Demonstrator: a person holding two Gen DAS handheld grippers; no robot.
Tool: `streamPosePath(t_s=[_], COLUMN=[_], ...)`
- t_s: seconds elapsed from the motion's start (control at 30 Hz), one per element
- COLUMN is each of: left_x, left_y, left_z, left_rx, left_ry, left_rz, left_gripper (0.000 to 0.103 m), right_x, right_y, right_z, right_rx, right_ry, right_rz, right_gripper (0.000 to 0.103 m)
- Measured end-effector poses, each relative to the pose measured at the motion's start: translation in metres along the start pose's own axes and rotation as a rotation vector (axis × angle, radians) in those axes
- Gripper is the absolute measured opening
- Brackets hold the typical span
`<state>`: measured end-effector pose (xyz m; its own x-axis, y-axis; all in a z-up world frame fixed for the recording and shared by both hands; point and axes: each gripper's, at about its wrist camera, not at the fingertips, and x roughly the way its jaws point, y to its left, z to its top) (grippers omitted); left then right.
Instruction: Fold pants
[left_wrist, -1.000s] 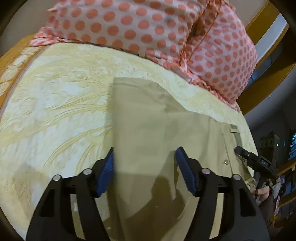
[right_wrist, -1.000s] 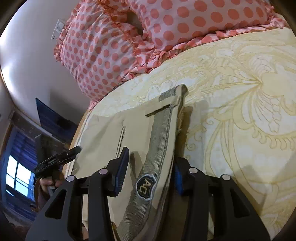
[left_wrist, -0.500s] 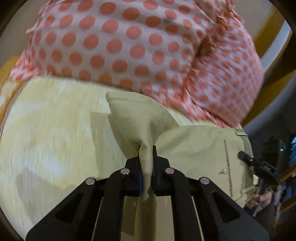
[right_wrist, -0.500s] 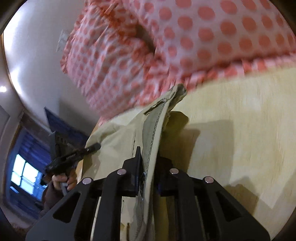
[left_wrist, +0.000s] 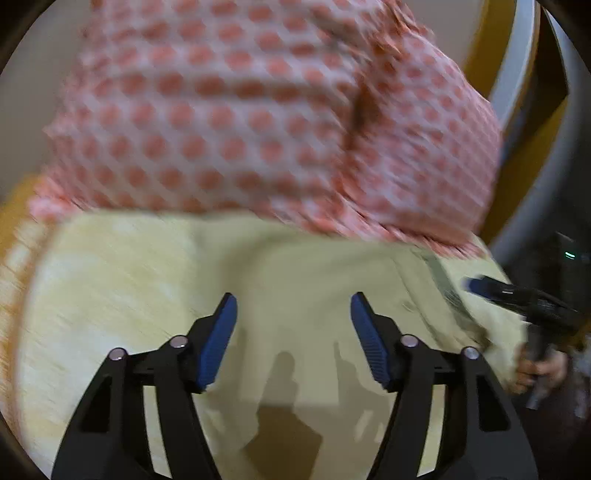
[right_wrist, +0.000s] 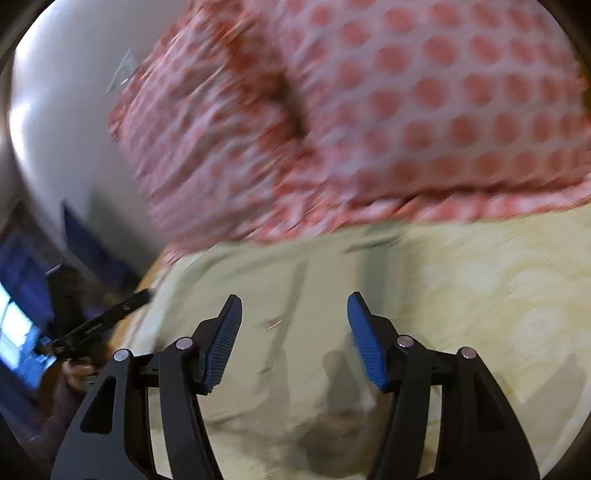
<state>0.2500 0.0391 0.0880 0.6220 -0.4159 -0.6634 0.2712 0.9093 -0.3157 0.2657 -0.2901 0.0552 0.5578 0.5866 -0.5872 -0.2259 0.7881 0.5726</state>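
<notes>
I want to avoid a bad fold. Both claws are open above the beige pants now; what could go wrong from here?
1. The beige cotton pants lie close to the pink polka-dot pillows; the fabric may catch there.
2. Both views are blurred, so the left claw or right claw may miss an edge.

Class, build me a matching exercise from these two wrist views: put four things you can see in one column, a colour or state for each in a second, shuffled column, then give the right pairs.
Things
1. left gripper
2. pants
3. pillows
4. bedsheet

Colour or state
A. pink-white with orange-red dots
B. pale yellow with a swirled pattern
C. open, blue fingers apart, holding nothing
D. plain khaki, lying on the bed

Pairs: 1-C, 2-D, 3-A, 4-B

The right gripper would also fit C.
</notes>
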Motion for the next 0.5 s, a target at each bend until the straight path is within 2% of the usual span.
streamPosePath(t_s=[0.07, 0.1, 0.17, 0.23, 0.27, 0.3, 0.33, 0.4, 0.5], left_x=[0.029, 0.045, 0.049, 0.046, 0.036, 0.023, 0.006, -0.027, -0.057], left_y=[0.001, 0.006, 0.007, -0.002, -0.008, -0.016, -0.025, -0.038, -0.062], left_z=[-0.007, -0.011, -0.014, -0.016, -0.021, -0.028, -0.039, -0.064, -0.112], left_rx=[-0.027, -0.044, -0.022, 0.005, 0.009, 0.019, 0.035, 0.054, 0.087], left_ry=[0.11, 0.158, 0.109, 0.13, 0.124, 0.104, 0.072, 0.01, -0.028], left_rz=[0.02, 0.051, 0.094, 0.162, 0.19, 0.187, 0.183, 0.217, 0.235], left_gripper=[0.065, 0.057, 0.056, 0.056, 0.062, 0.071, 0.075, 0.096, 0.101], right_x=[0.022, 0.024, 0.017, 0.004, -0.004, -0.011, -0.022, -0.032, -0.038], right_y=[-0.015, -0.024, -0.036, -0.032, -0.021, -0.011, 0.009, 0.044, 0.071], right_z=[-0.012, -0.016, -0.019, -0.025, -0.03, -0.035, -0.049, -0.079, -0.126], right_rx=[0.094, 0.14, 0.225, 0.278, 0.248, 0.206, 0.131, -0.002, -0.12], right_ry=[0.09, 0.078, 0.046, 0.032, 0.021, 0.012, -0.009, -0.029, -0.041], right_rz=[-0.076, -0.06, -0.042, -0.088, -0.125, -0.153, -0.205, -0.269, -0.36], right_gripper=[0.065, 0.064, 0.062, 0.063, 0.074, 0.082, 0.096, 0.098, 0.102])
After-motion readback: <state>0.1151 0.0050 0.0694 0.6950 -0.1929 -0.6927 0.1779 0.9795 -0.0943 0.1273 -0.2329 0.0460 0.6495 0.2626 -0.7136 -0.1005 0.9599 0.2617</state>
